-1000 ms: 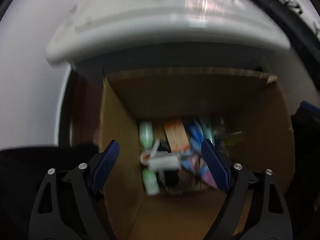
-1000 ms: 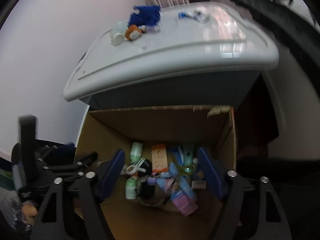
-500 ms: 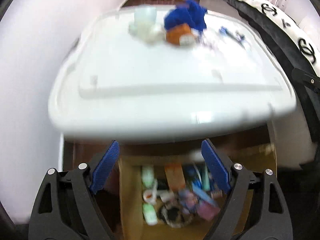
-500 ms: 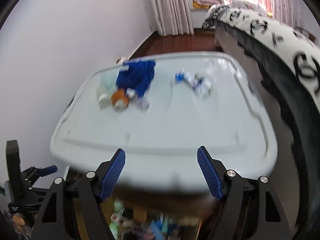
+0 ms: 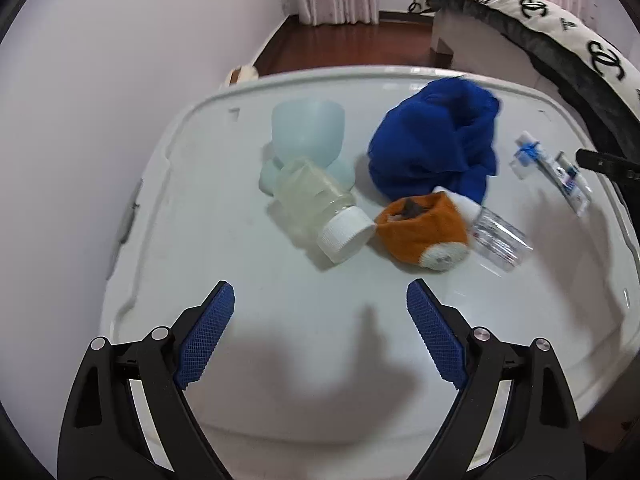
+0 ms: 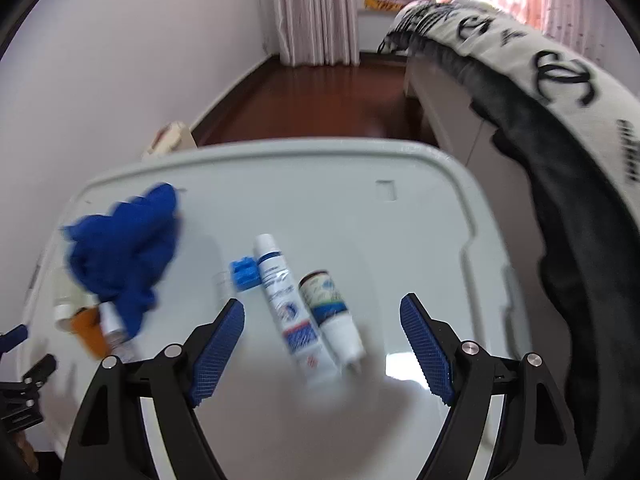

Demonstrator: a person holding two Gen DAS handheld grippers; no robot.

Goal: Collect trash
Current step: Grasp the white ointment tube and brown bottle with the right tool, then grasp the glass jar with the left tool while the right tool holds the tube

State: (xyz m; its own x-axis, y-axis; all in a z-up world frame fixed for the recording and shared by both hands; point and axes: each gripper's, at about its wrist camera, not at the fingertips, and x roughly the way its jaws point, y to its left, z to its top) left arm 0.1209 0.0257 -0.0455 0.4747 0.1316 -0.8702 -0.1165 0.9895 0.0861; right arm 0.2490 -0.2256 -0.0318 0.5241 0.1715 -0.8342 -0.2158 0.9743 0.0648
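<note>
On the white bin lid (image 5: 320, 320) lie a clear jar with a white cap (image 5: 320, 208), a pale blue plastic cup (image 5: 308, 132), an orange sock (image 5: 424, 232), a clear wrapper (image 5: 500, 240) and a blue cloth (image 5: 436, 148). My left gripper (image 5: 320, 320) is open and empty, just short of the jar. My right gripper (image 6: 322, 332) is open and empty over two white tubes (image 6: 284, 304) (image 6: 332, 312) and a small blue clip (image 6: 244, 274). The blue cloth (image 6: 124, 252) lies to its left.
A bed with a black and white blanket (image 6: 560, 92) runs along the right of the lid. A white wall (image 5: 100, 80) stands at the left. Dark wooden floor (image 6: 320, 100) and curtains (image 6: 316, 8) lie beyond. The tubes also show in the left wrist view (image 5: 560, 176).
Both grippers have risen from over the cardboard box of trash below the lid and now hover over the lid top. Both stay open and empty.
</note>
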